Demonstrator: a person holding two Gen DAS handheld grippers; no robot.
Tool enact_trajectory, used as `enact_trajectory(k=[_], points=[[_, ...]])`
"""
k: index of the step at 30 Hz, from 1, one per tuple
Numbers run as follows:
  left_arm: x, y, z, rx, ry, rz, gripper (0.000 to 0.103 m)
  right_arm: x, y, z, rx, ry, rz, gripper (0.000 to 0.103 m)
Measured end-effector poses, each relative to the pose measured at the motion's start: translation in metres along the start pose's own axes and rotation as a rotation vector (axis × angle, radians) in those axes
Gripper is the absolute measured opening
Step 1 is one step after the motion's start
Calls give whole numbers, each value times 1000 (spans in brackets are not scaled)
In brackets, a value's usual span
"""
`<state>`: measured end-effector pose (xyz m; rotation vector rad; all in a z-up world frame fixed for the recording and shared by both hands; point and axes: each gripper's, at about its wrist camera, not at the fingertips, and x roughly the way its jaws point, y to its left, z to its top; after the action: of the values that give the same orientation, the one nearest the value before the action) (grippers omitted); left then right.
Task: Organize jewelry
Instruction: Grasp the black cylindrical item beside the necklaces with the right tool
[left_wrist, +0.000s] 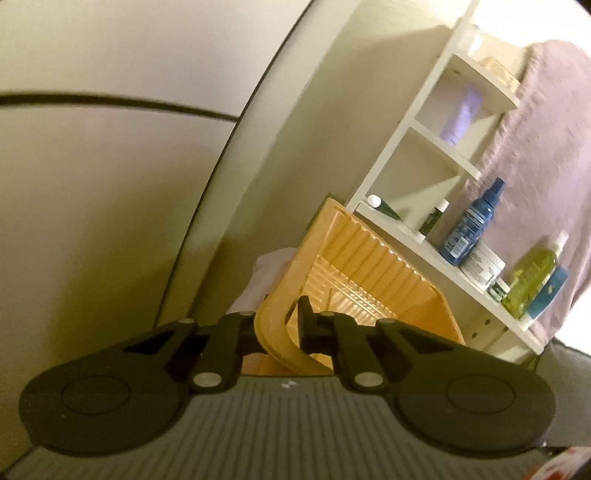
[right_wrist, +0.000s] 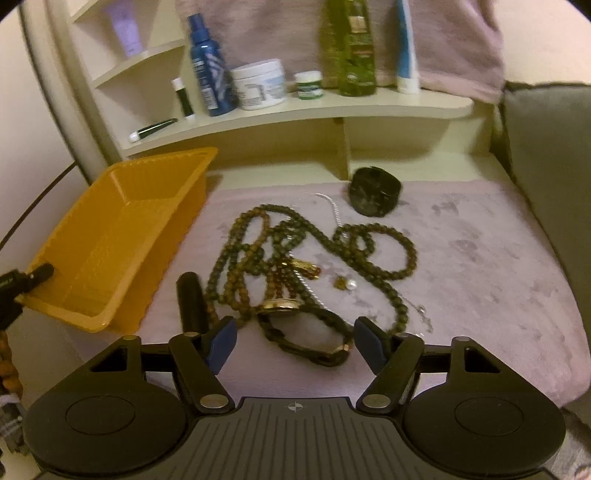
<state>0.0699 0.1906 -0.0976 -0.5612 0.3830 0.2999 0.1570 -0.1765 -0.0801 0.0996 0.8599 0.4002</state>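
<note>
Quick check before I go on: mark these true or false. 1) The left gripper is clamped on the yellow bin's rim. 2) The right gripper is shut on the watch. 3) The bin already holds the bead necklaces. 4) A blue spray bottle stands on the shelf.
1) True: the left gripper pinches the yellow bin at its rim.
2) False: the right gripper is open, with the watch lying between its fingers.
3) False: the bead necklaces lie on the pink cloth; the bin looks empty.
4) True: blue spray bottle.
</note>
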Motion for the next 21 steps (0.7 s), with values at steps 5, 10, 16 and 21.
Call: enact_trajectory(k=[5,10,16,21], points=[[-3,-8,4,136,-1,25,8,9,15,4,-66,-2,43,51],[-5,-13,7,195,-10,22,8,22,33,6,-128,6,97,39],[-4,-16,14,255,-3,10,8,41,60,4,-245,24,107,30],[-5,-15,15,265,3,2,8,55,70,0,-299,54,108,26]])
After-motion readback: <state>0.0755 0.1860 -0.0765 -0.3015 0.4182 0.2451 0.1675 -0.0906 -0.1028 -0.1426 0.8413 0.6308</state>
